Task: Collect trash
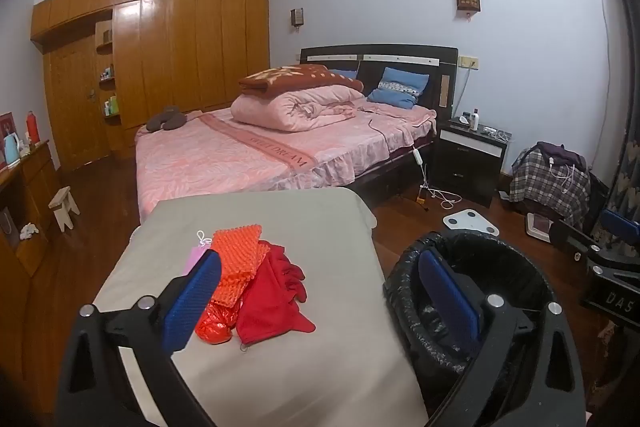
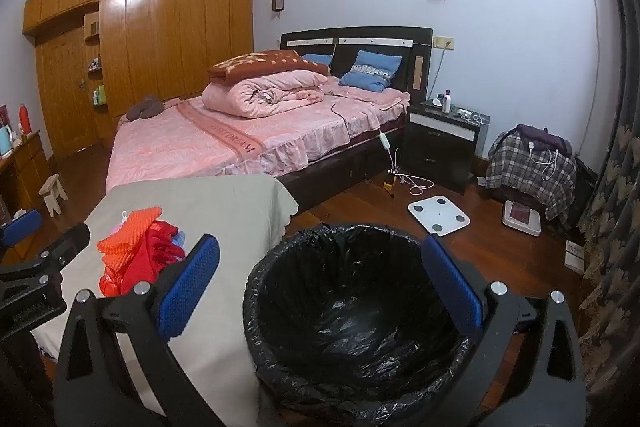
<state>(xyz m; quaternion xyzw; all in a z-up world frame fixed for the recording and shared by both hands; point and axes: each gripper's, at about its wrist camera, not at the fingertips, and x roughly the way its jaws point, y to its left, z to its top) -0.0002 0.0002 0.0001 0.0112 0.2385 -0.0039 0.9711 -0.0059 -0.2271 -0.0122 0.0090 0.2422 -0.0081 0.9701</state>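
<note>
A pile of trash lies on a beige-covered table (image 1: 280,367): an orange foam net (image 1: 236,267), a red cloth bag (image 1: 272,295), a crumpled red plastic bag (image 1: 214,327) and a pink item (image 1: 194,255). The pile also shows in the right wrist view (image 2: 140,247). A bin lined with a black bag (image 2: 360,315) stands on the floor right of the table; it also shows in the left wrist view (image 1: 472,287). My left gripper (image 1: 320,301) is open and empty, above the table's near part. My right gripper (image 2: 320,291) is open and empty, above the bin.
A bed with pink covers (image 1: 260,147) stands behind the table. A white scale (image 2: 438,215), cables and a black nightstand (image 2: 440,143) are on the far right floor. A checked bundle (image 2: 532,167) sits by the curtain. A small stool (image 1: 64,207) and wooden drawers are left.
</note>
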